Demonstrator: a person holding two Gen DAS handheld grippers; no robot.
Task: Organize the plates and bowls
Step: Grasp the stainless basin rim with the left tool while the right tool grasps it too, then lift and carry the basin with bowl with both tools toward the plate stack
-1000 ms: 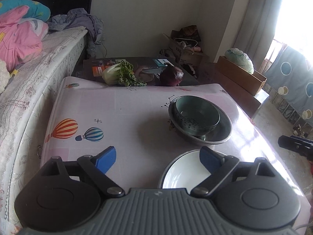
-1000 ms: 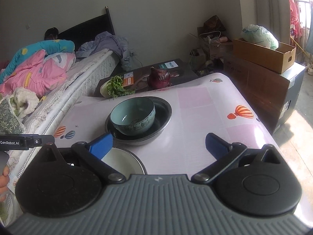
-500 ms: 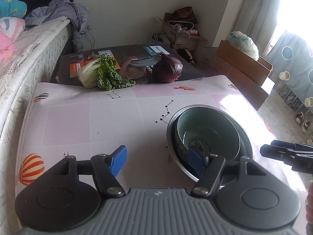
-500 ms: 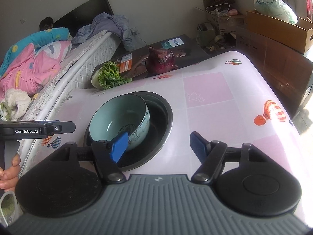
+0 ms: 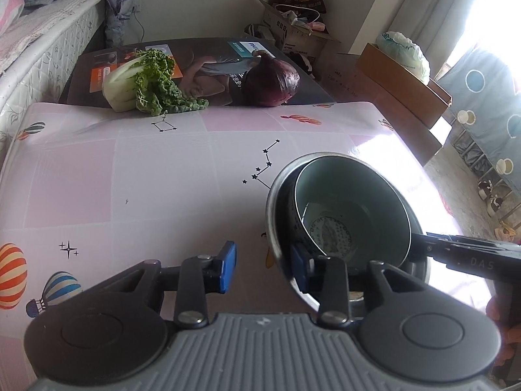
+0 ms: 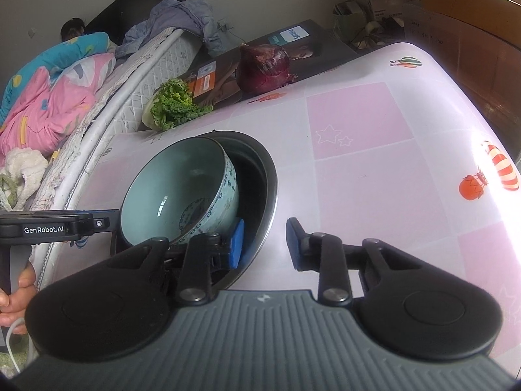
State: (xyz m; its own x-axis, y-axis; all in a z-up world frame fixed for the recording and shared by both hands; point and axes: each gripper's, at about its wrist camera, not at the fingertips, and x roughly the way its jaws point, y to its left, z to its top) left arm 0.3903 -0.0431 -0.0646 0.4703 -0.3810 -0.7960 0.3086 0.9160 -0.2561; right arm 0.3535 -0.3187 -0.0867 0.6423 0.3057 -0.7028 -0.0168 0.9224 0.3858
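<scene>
Both grippers point steeply down at the table (image 5: 136, 176), one on each side of a steel basin (image 5: 276, 202) near the table's middle. The left gripper (image 5: 262, 268) straddles the basin's rim on the side toward the bed: one blue pad outside, the other inside, between the rim and a teal bowl (image 5: 355, 202) that sits in the basin. The right gripper (image 6: 265, 244) straddles the opposite rim the same way. Both sets of jaws are closing with the rim between them; the pads are not yet pressed on it. Fingers of a hand (image 6: 14, 293) show around the left gripper's handle in the right wrist view.

There is one steel basin, one teal bowl, and two grippers. At the far edge lie one leafy cabbage (image 5: 143, 81) and one red cabbage (image 5: 272, 81).

A second ago both grippers were wide open, higher and farther back, and a white plate was in view at the near edge; it is now out of frame.
</scene>
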